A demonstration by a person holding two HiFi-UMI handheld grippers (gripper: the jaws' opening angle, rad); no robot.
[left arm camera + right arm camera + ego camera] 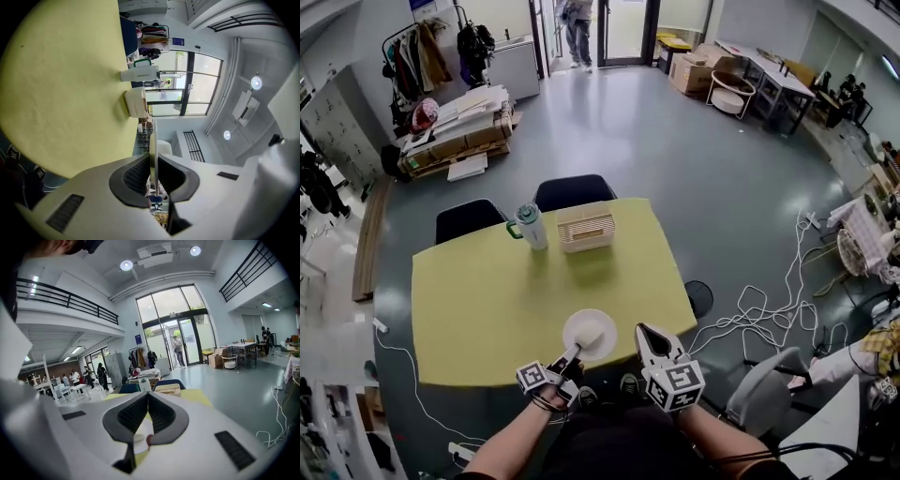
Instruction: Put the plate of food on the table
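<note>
Your left gripper is clenched on the near rim of the plate, which carries pale food over the table's near edge, while your right gripper, just right of it, is closed on nothing.

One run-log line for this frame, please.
left gripper: shut on plate rim | plate: carries food, at near edge of yellow table, touchdown unclear | right gripper: shut, empty, beside plate
</note>
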